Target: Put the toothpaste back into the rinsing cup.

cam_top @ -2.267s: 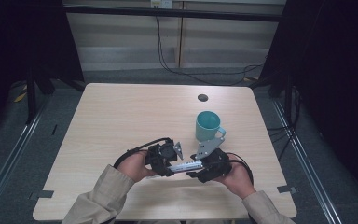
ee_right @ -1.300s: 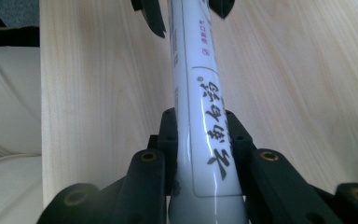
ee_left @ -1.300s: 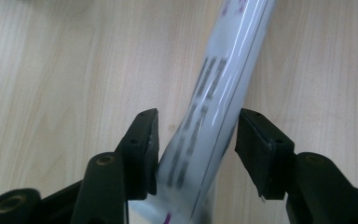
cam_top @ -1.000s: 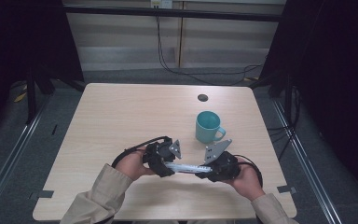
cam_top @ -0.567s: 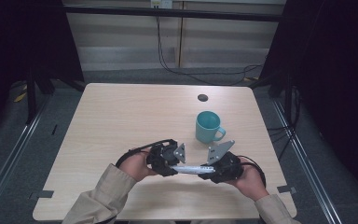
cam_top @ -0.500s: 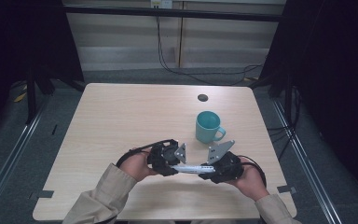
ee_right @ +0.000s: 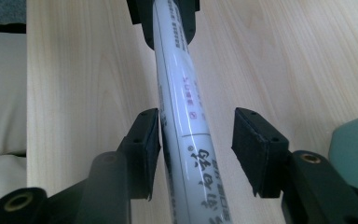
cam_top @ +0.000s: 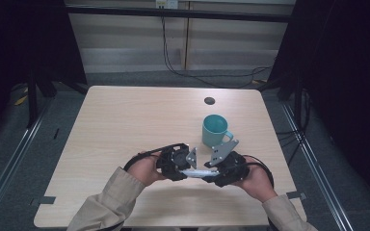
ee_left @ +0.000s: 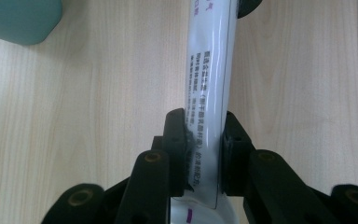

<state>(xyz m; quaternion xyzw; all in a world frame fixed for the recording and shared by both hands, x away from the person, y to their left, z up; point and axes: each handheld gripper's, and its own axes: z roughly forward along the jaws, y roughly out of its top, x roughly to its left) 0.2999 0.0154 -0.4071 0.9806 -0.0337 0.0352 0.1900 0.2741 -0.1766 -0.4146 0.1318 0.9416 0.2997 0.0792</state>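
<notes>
A white tube with printed text (cam_top: 196,173) spans between the two grippers near the table's front edge. My left gripper (ee_left: 203,135) is shut on one end of the white tube (ee_left: 210,79), both pads pressing its sides. My right gripper (ee_right: 196,142) stands open around the other end of the tube (ee_right: 179,93); the tube lies against the left pad (ee_right: 144,144) with a gap to the right pad. In the high view the left gripper (cam_top: 176,163) and right gripper (cam_top: 226,168) face each other. A teal mug (cam_top: 214,130) stands just beyond the right gripper.
The wooden table (cam_top: 125,125) stretches away beyond the hands. A small dark round hole (cam_top: 209,100) sits near its far edge. A corner of the teal mug (ee_left: 21,21) appears in the left gripper view, and the mug (ee_right: 354,149) again at the right gripper view's right edge.
Both hands have drifted slightly to the right and nearer the front edge with the tube between them. The mug has stayed in place.
</notes>
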